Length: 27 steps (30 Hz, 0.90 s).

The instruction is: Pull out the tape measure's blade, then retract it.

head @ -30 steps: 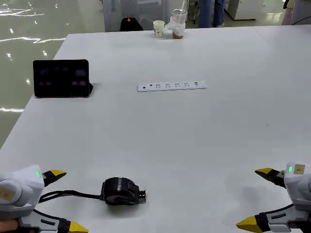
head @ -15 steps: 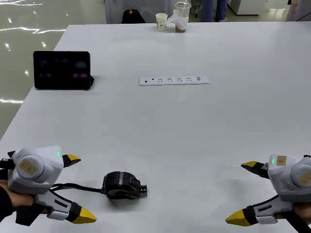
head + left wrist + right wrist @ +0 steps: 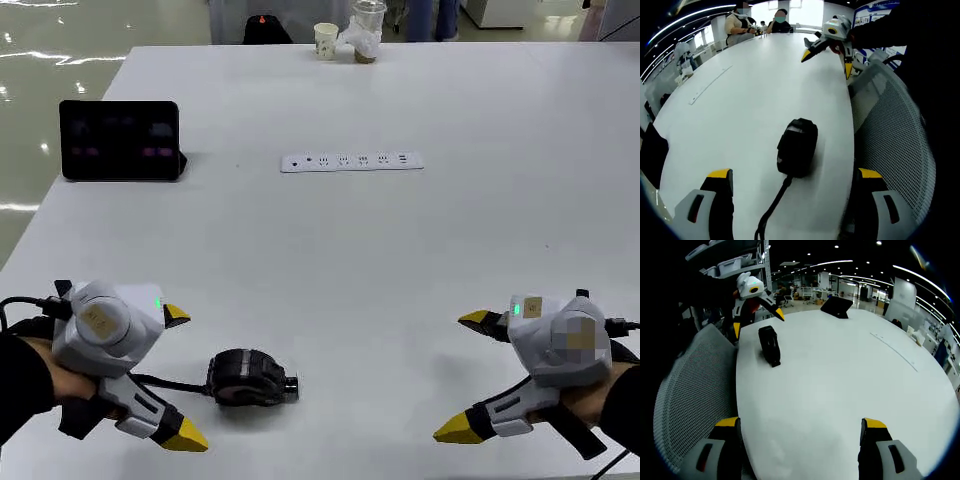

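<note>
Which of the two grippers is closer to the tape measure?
The left gripper: the tape measure lies just ahead of its open jaws; the right gripper is far off.

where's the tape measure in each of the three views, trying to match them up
Head view: the tape measure lies at lower left, near the bottom edge.
Left gripper view: it is the black case at the centre, its cord trailing to the bottom.
Right gripper view: it sits at upper left, small and dark.
Shared landmark: the white power strip, upper centre in the head view, upper left in the left gripper view, right in the right gripper view.
</note>
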Available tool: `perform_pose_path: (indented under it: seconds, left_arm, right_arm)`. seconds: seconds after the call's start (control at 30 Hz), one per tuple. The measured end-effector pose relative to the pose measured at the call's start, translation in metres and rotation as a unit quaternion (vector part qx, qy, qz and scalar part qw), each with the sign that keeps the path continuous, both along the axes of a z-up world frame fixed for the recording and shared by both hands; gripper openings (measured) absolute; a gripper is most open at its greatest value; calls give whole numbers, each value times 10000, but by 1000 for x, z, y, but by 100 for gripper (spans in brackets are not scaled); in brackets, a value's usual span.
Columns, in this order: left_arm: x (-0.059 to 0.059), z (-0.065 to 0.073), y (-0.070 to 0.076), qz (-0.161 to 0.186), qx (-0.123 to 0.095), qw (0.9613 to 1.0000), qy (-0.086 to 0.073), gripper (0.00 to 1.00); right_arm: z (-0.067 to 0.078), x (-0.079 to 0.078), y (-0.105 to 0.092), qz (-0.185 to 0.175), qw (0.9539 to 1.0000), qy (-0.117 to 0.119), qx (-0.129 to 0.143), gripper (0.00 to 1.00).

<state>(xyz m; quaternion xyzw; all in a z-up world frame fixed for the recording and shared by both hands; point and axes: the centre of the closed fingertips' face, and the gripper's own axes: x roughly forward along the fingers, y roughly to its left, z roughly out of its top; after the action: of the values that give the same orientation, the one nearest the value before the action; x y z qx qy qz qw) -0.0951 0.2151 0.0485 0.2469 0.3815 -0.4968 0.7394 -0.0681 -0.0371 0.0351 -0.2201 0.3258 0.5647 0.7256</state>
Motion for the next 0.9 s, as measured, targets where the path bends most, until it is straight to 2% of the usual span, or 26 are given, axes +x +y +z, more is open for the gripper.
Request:
perform_pose_path:
  seconds: [0.07, 0.1, 0.13, 0.17, 0.23, 0.37, 0.47, 0.57, 0.73, 0.9]
  left_arm:
    - [5, -1, 0, -62, 78, 9999, -47, 99]
    - [11, -2, 1, -52, 211, 9997, -144, 99]
    - [12, -2, 1, -60, 232, 9996, -170, 99]
    - [12, -3, 0, -110, 255, 9995, -155, 99]
    - [14, 0, -3, -188, 220, 9994, -179, 97]
    - [15, 0, -10, -342, 238, 9990, -163, 95]
    - [15, -2, -16, -425, 257, 9987, -149, 94]
    - [16, -6, -21, -591, 385, 9973, -202, 87]
    - [12, -8, -32, -710, 330, 9969, -36, 90]
    - [12, -10, -40, -866, 354, 9956, -100, 85]
  right_arm:
    - [0, 0, 6, 62, 10000, -20, 4, 99]
    - [-1, 0, 9, 102, 9999, -26, -11, 99]
    - [-3, -1, 11, 131, 9999, -21, -17, 99]
    - [-3, -1, 14, 157, 9999, -14, -21, 99]
    - [-2, -1, 22, 313, 9994, -149, 54, 99]
    - [-5, -5, 35, 551, 9983, -184, 102, 99]
    - [-9, -7, 44, 626, 9979, -136, 93, 99]
    - [-13, -8, 52, 704, 9974, -106, 68, 99]
    - [-15, -7, 67, 821, 9965, -81, 108, 99]
    - [-18, -2, 78, 793, 9967, -65, 124, 99]
